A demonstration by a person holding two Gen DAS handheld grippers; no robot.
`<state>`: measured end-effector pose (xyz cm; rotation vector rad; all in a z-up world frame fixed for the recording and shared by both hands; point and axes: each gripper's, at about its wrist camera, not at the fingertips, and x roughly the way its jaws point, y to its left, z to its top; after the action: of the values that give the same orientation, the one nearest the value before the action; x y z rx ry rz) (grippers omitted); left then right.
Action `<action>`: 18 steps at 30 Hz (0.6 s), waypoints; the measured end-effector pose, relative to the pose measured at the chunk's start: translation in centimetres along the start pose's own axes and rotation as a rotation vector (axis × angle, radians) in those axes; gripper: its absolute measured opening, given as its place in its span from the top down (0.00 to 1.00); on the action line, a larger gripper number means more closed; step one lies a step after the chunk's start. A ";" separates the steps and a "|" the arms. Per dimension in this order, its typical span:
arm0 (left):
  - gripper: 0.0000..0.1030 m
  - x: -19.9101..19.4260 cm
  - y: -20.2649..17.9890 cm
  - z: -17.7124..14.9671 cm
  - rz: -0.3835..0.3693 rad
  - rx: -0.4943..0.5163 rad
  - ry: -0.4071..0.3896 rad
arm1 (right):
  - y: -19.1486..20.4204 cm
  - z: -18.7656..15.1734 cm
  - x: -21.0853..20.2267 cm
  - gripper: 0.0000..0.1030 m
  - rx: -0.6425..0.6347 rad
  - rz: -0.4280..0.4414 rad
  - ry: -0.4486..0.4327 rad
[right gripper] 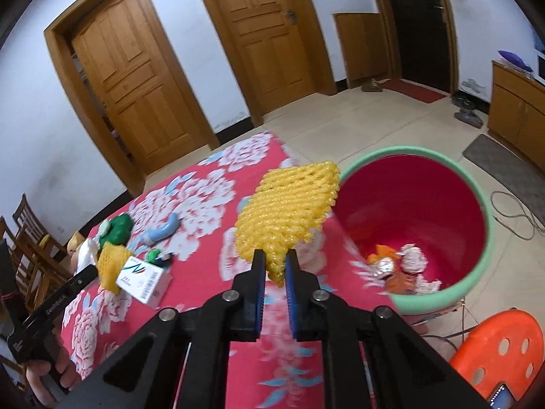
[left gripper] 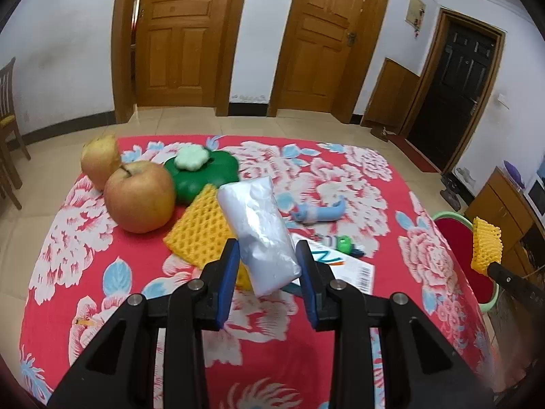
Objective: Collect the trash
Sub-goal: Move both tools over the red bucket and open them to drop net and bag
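Right wrist view: your right gripper (right gripper: 273, 259) pinches the near end of a yellow foam net (right gripper: 289, 208), jaws pressed tight on it. The net's long axis runs away from you and up to the right, its far end reaching just over the rim of the bin (right gripper: 475, 184). That bin is green outside and red inside, stands off the table's right edge, and has crumpled wrappers (right gripper: 402, 267) on its bottom. Its mouth is wide and open. An orange stool (right gripper: 500, 351) stands near it on your side.

Left wrist view: your left gripper (left gripper: 267, 255) holds a white plastic bag (left gripper: 260, 231) between its blue pads, jaws partly spread to the bag's width. The bag is lifted, its long axis pointing away and a little left. Under it lies a second foam net (left gripper: 197, 228), flat on the red flowered cloth (left gripper: 340, 177).

A white box (right gripper: 144, 277) sits beside that net; its large letter reads "N", the rest too small to read. The black left gripper body in the right view carries small white lettering, blurred. Farther back lie an apple (left gripper: 139, 196), a second fruit (left gripper: 100, 160), a green flower-shaped case (left gripper: 204, 172) and a pale blue toy (left gripper: 318, 211). The near half of the cloth is bare, and the table's right edge lies just beside the bin.
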<state>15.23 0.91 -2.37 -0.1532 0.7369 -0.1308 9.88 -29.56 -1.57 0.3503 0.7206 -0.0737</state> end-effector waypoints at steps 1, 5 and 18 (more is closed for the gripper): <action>0.67 -0.1 -0.4 0.0 -0.001 0.007 -0.002 | -0.8 0.0 -0.2 0.87 0.013 -0.008 -0.005; 0.67 -0.5 -2.2 0.0 -0.027 0.026 0.005 | -3.4 -0.1 -0.6 0.87 0.065 -0.024 -0.012; 0.67 -0.2 -9.8 0.1 -0.131 0.100 0.053 | -10.5 0.0 0.9 0.81 0.184 -0.068 0.031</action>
<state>14.55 -8.68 -0.34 -0.1033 0.7717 -0.2972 8.63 -39.34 -5.21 0.5032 0.7586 -0.2002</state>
